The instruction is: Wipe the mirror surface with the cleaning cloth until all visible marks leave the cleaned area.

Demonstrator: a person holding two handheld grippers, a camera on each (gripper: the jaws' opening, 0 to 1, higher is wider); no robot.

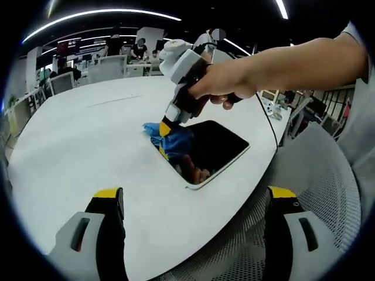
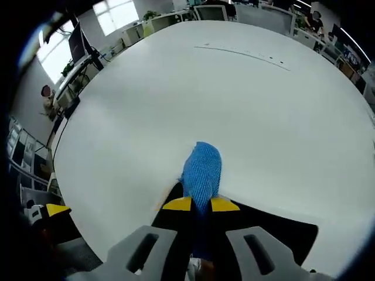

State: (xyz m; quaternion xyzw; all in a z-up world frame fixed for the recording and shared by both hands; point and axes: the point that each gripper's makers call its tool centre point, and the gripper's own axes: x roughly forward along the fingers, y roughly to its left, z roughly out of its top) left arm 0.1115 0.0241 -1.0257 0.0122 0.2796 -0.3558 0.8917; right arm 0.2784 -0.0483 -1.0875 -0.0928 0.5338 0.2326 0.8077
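The left tool (image 1: pixel 190 202) stands with its jaws spread wide and nothing between them, hovering above the near edge of the white surface (image 1: pixel 82 146). Ahead of it the mirror (image 1: pixel 214 149) lies flat, dark and rectangular with a pale rim, its near corner close to the surface's edge, which curves away to the right. A mesh chair (image 1: pixel 319 187) sits just off that edge, under the left tool's right jaw. To the left of the mirror the surface runs broad and bare toward its far rim.

The right tool (image 1: pixel 166 133) comes down from above, held in a person's hand (image 1: pixel 220 88), with its yellow tips pressing the blue cleaning cloth (image 1: pixel 170 137) onto the mirror's far left end. The cloth spills a little past the mirror's rim onto the surface. Something reddish reflects in the glass near its near corner; whether it is a mark is hard to tell.

In the right gripper view the right tool (image 2: pixel 200 204) is clamped on the cleaning cloth (image 2: pixel 202 170), which bulges out ahead of the tips across the mirror (image 2: pixel 275 225) rim. Beyond lies open white surface (image 2: pixel 193 93) on every side.
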